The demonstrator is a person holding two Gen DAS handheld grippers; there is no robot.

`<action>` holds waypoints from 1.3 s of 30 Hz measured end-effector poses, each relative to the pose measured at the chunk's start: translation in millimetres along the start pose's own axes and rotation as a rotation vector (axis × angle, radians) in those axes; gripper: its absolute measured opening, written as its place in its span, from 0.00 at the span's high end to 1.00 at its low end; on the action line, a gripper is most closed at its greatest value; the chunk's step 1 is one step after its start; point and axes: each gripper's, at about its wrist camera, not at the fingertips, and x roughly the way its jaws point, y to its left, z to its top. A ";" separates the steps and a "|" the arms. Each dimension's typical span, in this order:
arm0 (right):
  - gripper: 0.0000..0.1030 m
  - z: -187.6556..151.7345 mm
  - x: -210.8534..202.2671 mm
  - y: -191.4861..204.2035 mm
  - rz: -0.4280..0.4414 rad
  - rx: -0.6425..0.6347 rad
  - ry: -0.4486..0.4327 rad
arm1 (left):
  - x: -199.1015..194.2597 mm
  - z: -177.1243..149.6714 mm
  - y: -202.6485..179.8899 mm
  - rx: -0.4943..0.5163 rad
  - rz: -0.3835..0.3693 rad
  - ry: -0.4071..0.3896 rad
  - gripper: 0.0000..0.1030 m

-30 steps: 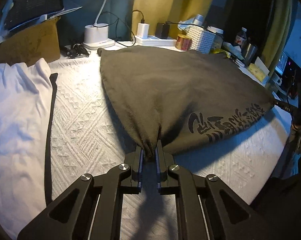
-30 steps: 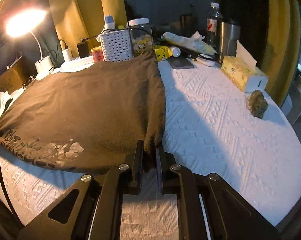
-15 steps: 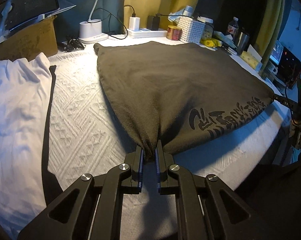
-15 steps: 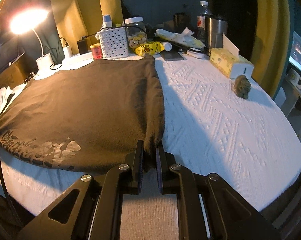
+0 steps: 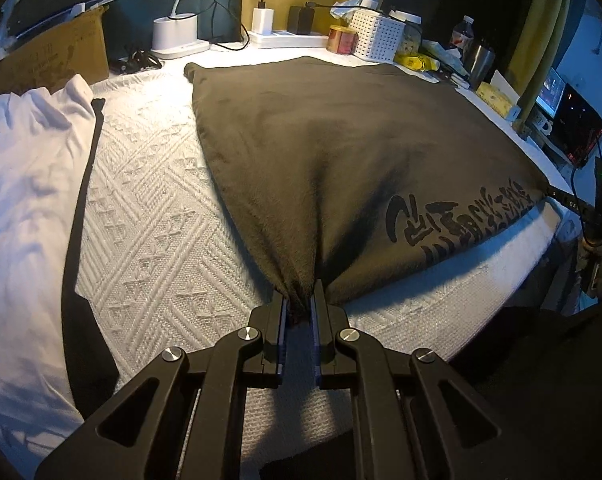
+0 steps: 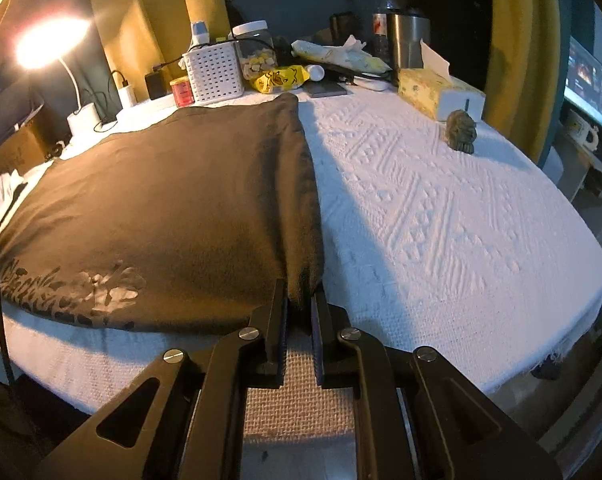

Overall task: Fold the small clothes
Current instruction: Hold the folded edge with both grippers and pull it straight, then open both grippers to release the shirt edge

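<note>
My left tool (image 5: 300, 306) is clenched on one near corner of the dark olive garment (image 5: 341, 152), the cloth bunched into a tight pucker between its two black fingers (image 5: 277, 316). My right tool (image 6: 300, 304) is clamped the same way on the other near corner, where the garment's right edge is rolled into a thick fold that runs straight away from me. Between the two grips the garment (image 6: 161, 200) lies spread flat over the white textured cover (image 6: 441, 220) of the worktop, its near hem close to the front edge and its far hem just short of the clutter at the back. A black printed design (image 5: 457, 220) sits along the near hem, closer to my right tool than to my left. To the left of the garment, apart from it, a white garment (image 5: 25, 184) with a dark trim strip lies rumpled on the same cover. Along the back stand a lit desk lamp (image 6: 49, 44), a white perforated basket (image 6: 215, 72), a small red tin (image 6: 182, 92), a clear jar (image 6: 257, 54) and a steel tumbler (image 6: 409, 40). On the right side a tissue box (image 6: 437, 94) sits near the cover's far edge, with a small dark figurine (image 6: 461, 132) just in front of it, well apart from the garment.
</note>
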 end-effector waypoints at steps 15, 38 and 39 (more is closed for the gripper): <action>0.89 2.0 1.1 -0.8 -0.014 0.020 0.026 | -8.7 9.7 12.7 -0.030 0.030 0.020 0.65; 0.53 24.3 10.2 -35.8 -0.119 0.104 0.082 | 31.9 84.0 46.4 -0.114 0.084 -0.029 0.38; 0.53 26.8 10.9 -37.6 -0.121 0.111 0.083 | 32.2 88.4 46.2 -0.112 0.085 -0.035 0.38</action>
